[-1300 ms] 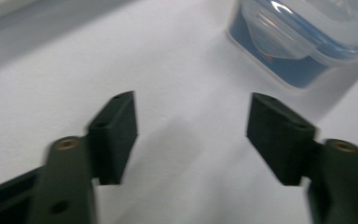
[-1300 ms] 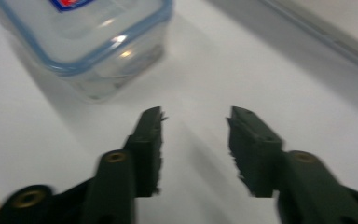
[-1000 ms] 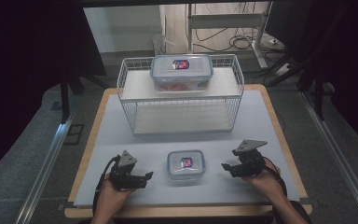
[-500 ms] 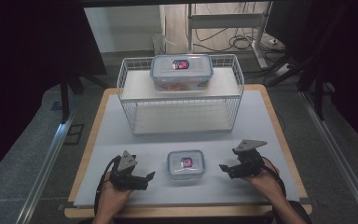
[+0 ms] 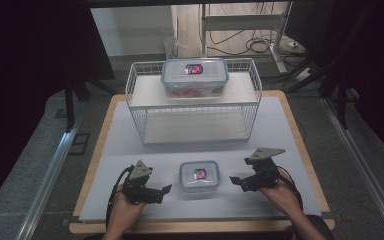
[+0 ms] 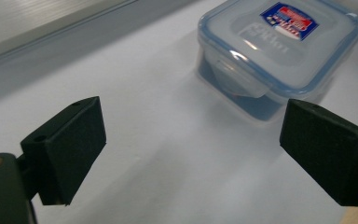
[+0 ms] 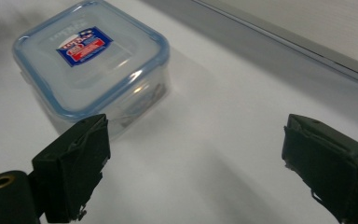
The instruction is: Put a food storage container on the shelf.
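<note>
A small square clear container (image 5: 199,175) with a blue-rimmed lid and a red-blue label sits on the white mat near the front edge. My left gripper (image 5: 163,192) is just left of it, open and empty, pointing at it. My right gripper (image 5: 237,183) is just right of it, also open and empty. In the left gripper view the container (image 6: 279,51) lies ahead and to the right of the spread jaws (image 6: 196,149). In the right gripper view the container (image 7: 91,60) lies ahead and to the left of the gripper (image 7: 200,168), close to the left pad (image 7: 74,172).
A white wire rack (image 5: 135,95) stands at the back of the mat, with a larger lidded container (image 5: 195,76) on its top shelf. The rack's lower shelf (image 5: 195,127) is bare. The wooden table edge (image 5: 95,165) frames the mat.
Both grippers have edged slightly inward toward the small container. The containers have not moved.
</note>
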{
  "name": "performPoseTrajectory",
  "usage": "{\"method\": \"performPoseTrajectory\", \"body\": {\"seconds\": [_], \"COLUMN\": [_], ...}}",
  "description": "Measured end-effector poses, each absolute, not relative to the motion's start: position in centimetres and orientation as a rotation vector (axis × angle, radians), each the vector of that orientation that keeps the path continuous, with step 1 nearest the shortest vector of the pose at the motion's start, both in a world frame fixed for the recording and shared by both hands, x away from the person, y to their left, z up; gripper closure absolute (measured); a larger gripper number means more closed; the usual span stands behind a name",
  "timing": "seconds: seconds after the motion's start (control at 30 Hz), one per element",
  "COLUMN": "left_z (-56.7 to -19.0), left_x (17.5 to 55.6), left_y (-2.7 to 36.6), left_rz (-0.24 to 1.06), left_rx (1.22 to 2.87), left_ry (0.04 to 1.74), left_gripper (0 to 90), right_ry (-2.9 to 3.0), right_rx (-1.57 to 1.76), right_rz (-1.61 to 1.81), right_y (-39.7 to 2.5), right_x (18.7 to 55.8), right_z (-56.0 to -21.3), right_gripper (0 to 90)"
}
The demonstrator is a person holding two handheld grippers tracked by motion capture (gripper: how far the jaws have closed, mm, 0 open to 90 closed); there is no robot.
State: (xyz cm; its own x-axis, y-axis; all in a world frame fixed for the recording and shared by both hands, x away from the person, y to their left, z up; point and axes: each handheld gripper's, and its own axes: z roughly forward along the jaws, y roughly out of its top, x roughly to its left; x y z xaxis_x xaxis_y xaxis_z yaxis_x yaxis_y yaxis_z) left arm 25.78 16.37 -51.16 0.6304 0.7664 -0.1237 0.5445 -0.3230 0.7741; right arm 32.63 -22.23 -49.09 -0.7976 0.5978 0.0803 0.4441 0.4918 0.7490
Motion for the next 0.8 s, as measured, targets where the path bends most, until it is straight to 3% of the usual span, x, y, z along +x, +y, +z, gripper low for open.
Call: {"method": "performPoseTrajectory", "body": {"seconds": [0.43,0.8], "left_z": [-50.5,-51.4], "left_x": [27.5,30.1], "left_y": [14.0,13.0], "left_rz": [0.205,-0.014], "left_rx": [2.051,1.987], "left_ry": [0.989,1.021], "left_gripper": [2.5,9.9], "right_ry": [2.634,2.792], "right_rx": [0.887,0.969], "right_rz": [1.299,1.251], "right_y": [-19.9,-17.7], "right_x": [32.4,33.5], "right_z": [-48.4,-49.9], "right_gripper": [6.4,4.3]}}
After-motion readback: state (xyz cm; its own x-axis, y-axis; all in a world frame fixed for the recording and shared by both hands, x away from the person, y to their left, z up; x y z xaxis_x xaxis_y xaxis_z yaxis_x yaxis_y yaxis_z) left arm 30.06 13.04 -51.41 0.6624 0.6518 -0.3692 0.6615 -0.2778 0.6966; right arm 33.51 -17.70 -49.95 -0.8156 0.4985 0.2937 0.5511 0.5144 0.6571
